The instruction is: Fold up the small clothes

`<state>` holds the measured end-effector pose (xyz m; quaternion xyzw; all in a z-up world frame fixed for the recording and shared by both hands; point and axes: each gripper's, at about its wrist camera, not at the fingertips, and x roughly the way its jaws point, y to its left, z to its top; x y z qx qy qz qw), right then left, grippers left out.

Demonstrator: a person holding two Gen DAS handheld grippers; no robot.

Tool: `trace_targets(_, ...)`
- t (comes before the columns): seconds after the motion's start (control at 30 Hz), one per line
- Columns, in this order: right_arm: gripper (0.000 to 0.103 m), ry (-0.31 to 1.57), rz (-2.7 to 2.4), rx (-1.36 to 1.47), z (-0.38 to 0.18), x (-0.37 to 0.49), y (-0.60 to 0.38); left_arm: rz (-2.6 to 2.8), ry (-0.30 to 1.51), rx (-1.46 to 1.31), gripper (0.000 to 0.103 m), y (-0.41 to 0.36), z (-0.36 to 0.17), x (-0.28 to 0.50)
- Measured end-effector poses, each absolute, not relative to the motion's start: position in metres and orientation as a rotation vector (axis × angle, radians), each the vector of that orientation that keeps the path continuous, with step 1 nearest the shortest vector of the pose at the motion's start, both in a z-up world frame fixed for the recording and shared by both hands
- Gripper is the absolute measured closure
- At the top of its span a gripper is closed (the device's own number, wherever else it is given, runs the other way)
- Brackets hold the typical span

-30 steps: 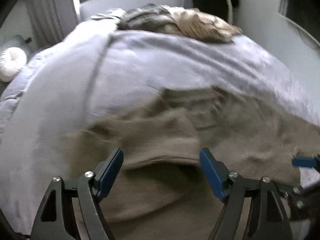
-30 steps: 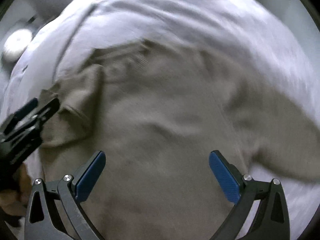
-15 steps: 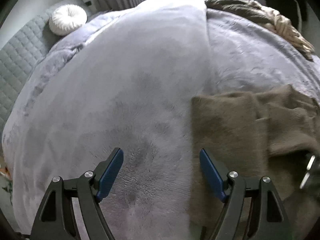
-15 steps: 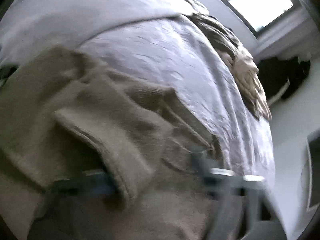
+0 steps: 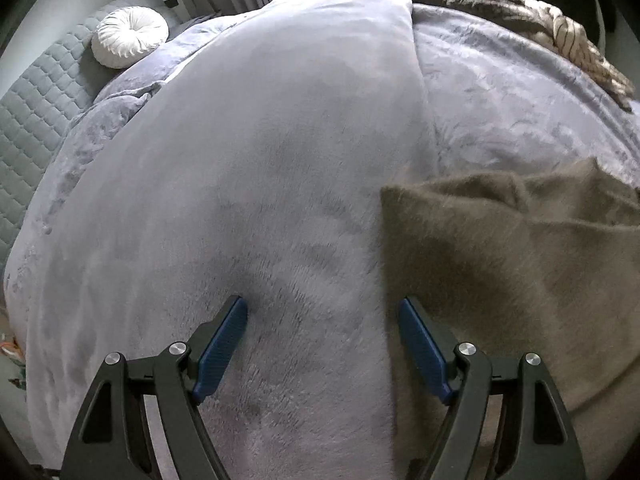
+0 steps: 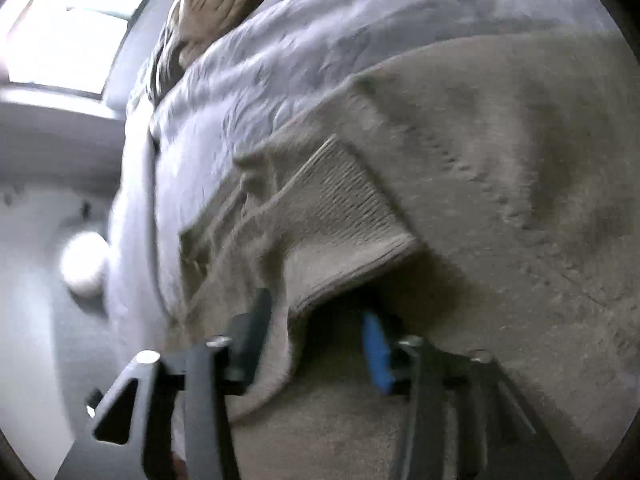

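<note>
A taupe knit sweater lies on the lilac bedspread, at the right of the left wrist view. My left gripper is open and empty, low over bare bedspread beside the sweater's left edge. In the right wrist view the sweater fills the frame, with a ribbed cuff folded over it. My right gripper is tilted and blurred. Its jaws stand partly closed around a fold of the sweater below the cuff; I cannot tell whether they pinch it.
A round white cushion sits on a grey quilted headboard at far left. A striped brown throw lies bunched at the far side of the bed. A bright window shows at upper left of the right wrist view.
My left gripper has swung left off the sweater onto bare bedspread. My right gripper has rolled, dropped to the sweater, and narrowed its jaws around a fold near the cuff.
</note>
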<state>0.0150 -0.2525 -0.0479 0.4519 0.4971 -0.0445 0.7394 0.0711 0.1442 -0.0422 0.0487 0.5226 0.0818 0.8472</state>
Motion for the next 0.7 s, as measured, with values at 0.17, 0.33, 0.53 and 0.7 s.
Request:
trace_targets(0.17, 0.095, 1.067, -0.121, 0.984, -0.040, 0.019, -0.261, 0.117, 1.142, 0.102, 0.023, 0.134, -0.048, 0.081)
trace_targets(0.33, 0.095, 1.072, -0.124, 0.945, -0.025, 0.003, -0.264, 0.102, 1.138, 0.121, 0.023, 0.135, -0.051, 0.080)
trace_targets(0.53, 0.095, 1.138, -0.166, 1.017, -0.058, -0.017, -0.273, -0.018, 1.140, 0.133, 0.023, 0.147, -0.031, 0.061)
trace_targets(0.7, 0.094, 1.145, -0.160, 0.985, -0.055, -0.017, -0.272, -0.135, 1.143, 0.262, 0.023, 0.140, -0.023, 0.019)
